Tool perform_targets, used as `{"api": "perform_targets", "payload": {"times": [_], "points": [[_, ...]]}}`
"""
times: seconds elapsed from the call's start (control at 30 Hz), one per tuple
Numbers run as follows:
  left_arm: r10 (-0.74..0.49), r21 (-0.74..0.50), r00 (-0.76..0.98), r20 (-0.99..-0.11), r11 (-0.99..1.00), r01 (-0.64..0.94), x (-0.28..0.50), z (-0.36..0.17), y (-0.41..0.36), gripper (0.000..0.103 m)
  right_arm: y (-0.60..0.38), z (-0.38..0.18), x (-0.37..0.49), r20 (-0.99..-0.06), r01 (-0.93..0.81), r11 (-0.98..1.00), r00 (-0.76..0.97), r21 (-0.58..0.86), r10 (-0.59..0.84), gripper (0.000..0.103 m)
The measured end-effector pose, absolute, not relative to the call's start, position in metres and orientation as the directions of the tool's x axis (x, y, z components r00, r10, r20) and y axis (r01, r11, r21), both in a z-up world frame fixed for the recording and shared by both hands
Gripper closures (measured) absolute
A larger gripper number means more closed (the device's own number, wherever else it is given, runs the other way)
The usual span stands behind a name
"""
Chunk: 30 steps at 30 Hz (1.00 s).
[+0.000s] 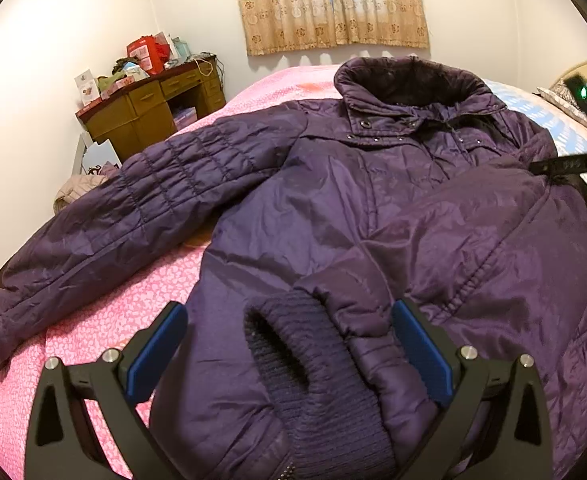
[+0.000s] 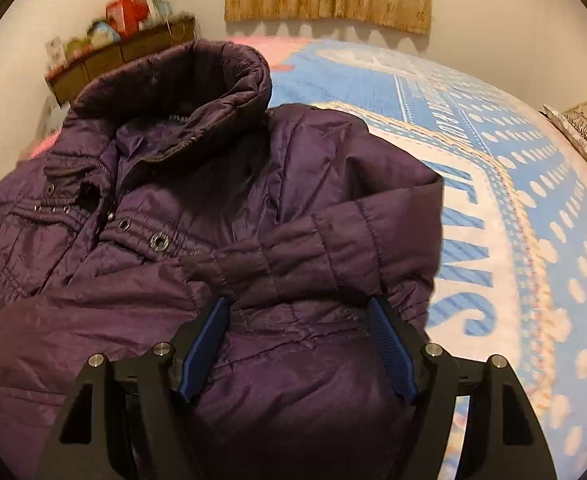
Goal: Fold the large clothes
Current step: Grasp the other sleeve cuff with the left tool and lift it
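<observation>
Purple jacket (image 1: 333, 208) flat on bed (image 1: 141, 300), 1 sleeve folded across chest. Left gripper (image 1: 289, 344) fingers spread around knit cuff (image 1: 293, 360); right gripper (image 2: 297, 344) fingers spread over folded sleeve. Next likely: fold far sleeve (image 1: 105, 216) inward.

Black angular frames are seen on the left gripper (image 1: 289, 354) and right gripper (image 2: 297, 350), with ribbed blue fingers (image 1: 158, 350) and silver screws (image 1: 468, 351).

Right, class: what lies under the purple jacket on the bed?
Under the purple jacket lie a pink bedspread and a blue-and-white patterned cover. How they meet beneath the jacket is hidden.
</observation>
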<state>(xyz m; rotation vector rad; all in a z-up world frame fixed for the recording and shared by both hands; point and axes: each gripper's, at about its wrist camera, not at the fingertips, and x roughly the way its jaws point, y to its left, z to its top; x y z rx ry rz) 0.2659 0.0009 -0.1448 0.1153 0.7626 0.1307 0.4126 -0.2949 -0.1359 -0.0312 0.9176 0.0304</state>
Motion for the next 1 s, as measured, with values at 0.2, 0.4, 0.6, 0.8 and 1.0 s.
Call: {"api": "perform_targets", "payload": {"times": [0.2, 0.4, 0.6, 0.8, 1.0], "points": [[0.162, 0.152, 0.722, -0.673, 0.985, -0.080, 0.265, -0.144, 0.002, 0.000, -0.230, -0.095, 0.340, -0.741, -0.175, 0.982, 0.649, 0.071, 0.169, 0.022], [0.151, 0.137, 0.713, -0.684, 0.988, -0.077, 0.265, -0.145, 0.003, 0.000, -0.161, -0.152, 0.321, -0.808, -0.293, 0.955, 0.573, -0.044, 0.138, 0.022], [0.067, 0.036, 0.719, -0.692, 0.998, -0.059, 0.250, -0.127, 0.019, 0.000, -0.172, -0.168, 0.325, -0.788, -0.282, 0.959, 0.587, 0.017, 0.186, 0.022], [0.124, 0.019, 0.770, -0.626, 0.989, -0.145, 0.196, -0.092, 0.064, 0.000, -0.169, -0.167, 0.323, -0.770, -0.278, 0.961, 0.611, 0.008, 0.183, 0.021], [0.274, -0.079, 0.702, -0.658, 0.901, -0.426, 0.154, -0.088, 0.195, 0.000, -0.172, -0.166, 0.318, -0.762, -0.277, 0.961, 0.618, 0.016, 0.191, 0.021]]}}
